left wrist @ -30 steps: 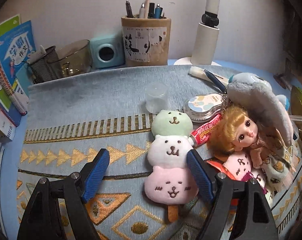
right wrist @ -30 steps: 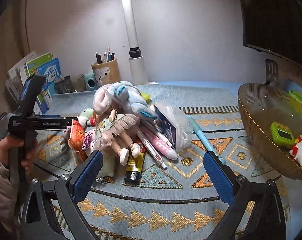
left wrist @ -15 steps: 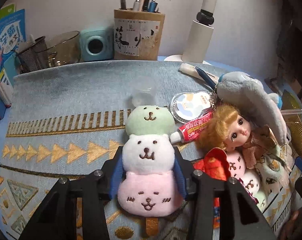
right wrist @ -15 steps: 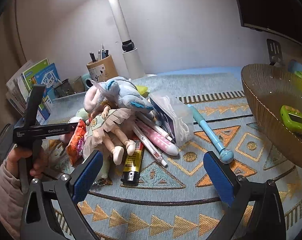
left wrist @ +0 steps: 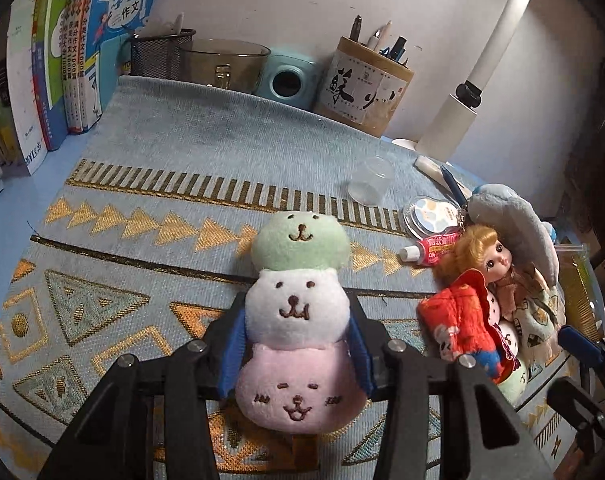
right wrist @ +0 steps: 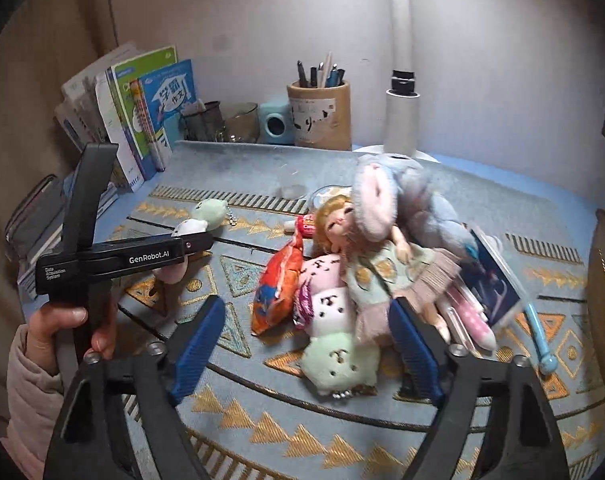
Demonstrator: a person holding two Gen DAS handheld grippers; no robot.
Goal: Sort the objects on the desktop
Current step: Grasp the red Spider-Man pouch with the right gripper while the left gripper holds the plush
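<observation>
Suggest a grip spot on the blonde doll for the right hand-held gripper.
Take the doll across its torso, coming down from above. It lies on its back atop the pile, head under the grey plush; the waist is the narrowest exposed part. The right hand-held gripper is open, probably wide enough.

Dim, warm lamplight; fisheye-warped edges, slight motion blur.

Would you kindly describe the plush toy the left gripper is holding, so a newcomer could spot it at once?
Start at the patterned blue desk mat, then look left of the toy pile with the blonde doll. There the left gripper is shut on the stacked plush: three round bear faces, green over white over pink. A similar plush lies in the pile; only this one is gripped.
</observation>
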